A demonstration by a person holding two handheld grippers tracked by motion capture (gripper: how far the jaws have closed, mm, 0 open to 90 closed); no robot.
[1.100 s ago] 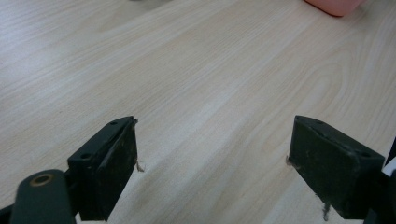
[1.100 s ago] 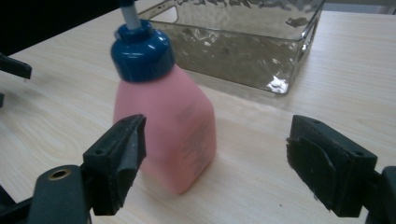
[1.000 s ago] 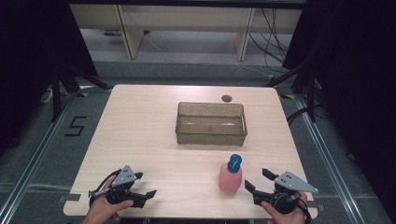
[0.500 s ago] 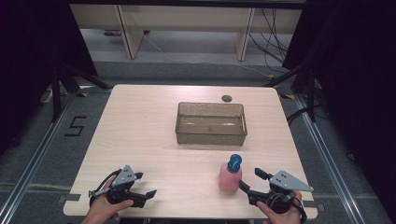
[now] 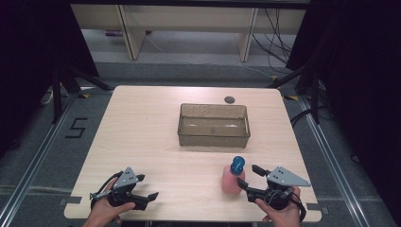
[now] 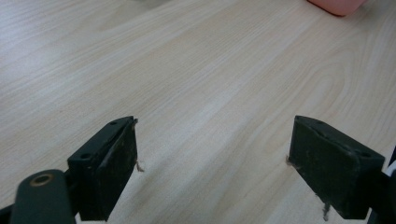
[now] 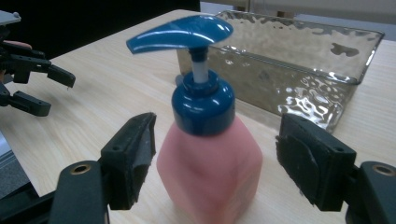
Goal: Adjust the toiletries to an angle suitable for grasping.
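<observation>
A pink soap bottle with a blue pump top stands upright near the table's front right. My right gripper is open at its right side, and in the right gripper view the bottle sits between the two spread jaws without clear contact. A clear ribbed plastic bin stands in the middle of the table, also seen behind the bottle. My left gripper rests open at the front left, over bare wood, nothing between its fingers.
A small dark round disc lies near the table's far edge behind the bin. The pale wood table has dark floor and rails on both sides. Shelving legs stand beyond the far edge.
My right gripper has slid left toward the pink bottle until its jaws stand around it. The left gripper and the bin have not moved.
</observation>
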